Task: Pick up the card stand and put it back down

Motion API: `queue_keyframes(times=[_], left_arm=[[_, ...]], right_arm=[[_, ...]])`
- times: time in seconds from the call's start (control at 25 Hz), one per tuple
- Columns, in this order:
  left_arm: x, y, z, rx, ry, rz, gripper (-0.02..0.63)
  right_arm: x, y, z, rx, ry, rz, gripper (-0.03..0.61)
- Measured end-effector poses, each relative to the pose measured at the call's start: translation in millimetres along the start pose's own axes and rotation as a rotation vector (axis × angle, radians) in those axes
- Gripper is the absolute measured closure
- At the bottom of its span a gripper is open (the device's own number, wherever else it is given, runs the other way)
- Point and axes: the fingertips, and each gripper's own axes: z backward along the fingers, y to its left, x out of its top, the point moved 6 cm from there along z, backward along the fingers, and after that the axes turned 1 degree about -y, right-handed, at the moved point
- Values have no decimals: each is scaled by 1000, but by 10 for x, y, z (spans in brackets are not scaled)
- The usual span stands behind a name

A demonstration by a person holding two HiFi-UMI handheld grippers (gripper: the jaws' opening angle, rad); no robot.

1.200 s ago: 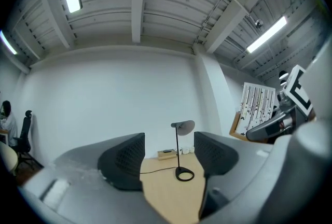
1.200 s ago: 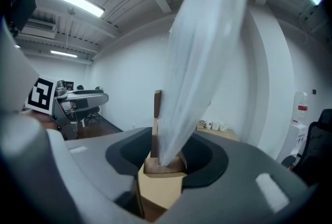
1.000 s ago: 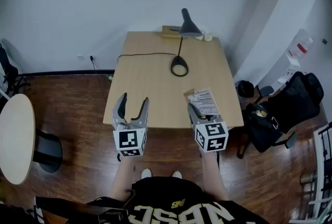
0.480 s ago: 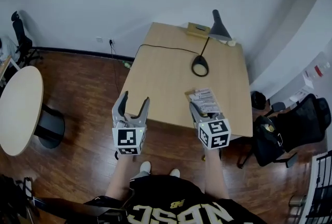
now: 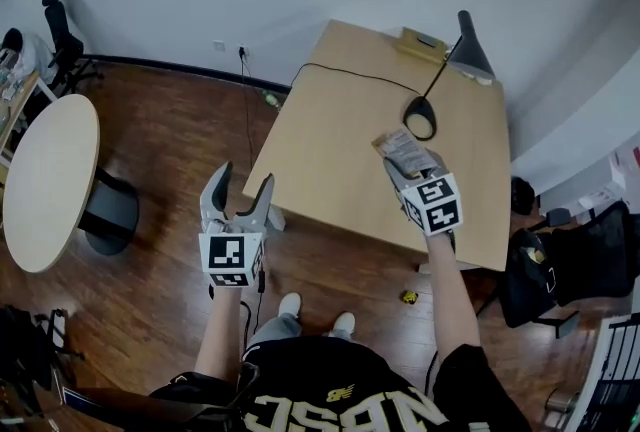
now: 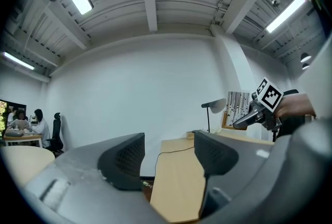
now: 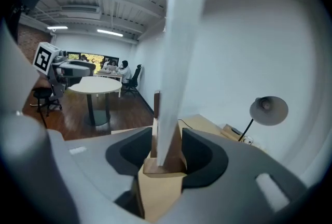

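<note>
Card stand (image 7: 171, 93) base, hidden overhead, sits pinched in right tongs (image 7: 166, 154).

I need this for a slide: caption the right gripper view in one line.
The right gripper shut on the card stand at its wooden base, desk lamp beyond.

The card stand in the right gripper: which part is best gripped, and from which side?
Probably take the card stand by its wooden base, pinched across its broad faces, coming in edge-on to the card, as the right gripper does. The base is a solid block; the thin card standing in it would likely bend or slip.
</note>
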Motion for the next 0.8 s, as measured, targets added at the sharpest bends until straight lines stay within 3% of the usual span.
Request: queue_keyframes(times=[0.24, 0.36, 0.56, 0.8], left_arm=[[-140, 306, -148, 5, 32, 16, 311], [-132, 401, -333, -33, 18, 17, 311], [-98, 406, -734, -215, -17, 6, 311], [-196, 108, -1233, -423, -22, 19, 311]], right_arm=[[44, -443, -570, 30, 63, 74, 393], [111, -637, -777, 29, 76, 96, 393], [212, -808, -1118, 38, 60, 99, 393], [-22, -919, -1671, 178, 76, 135, 393]])
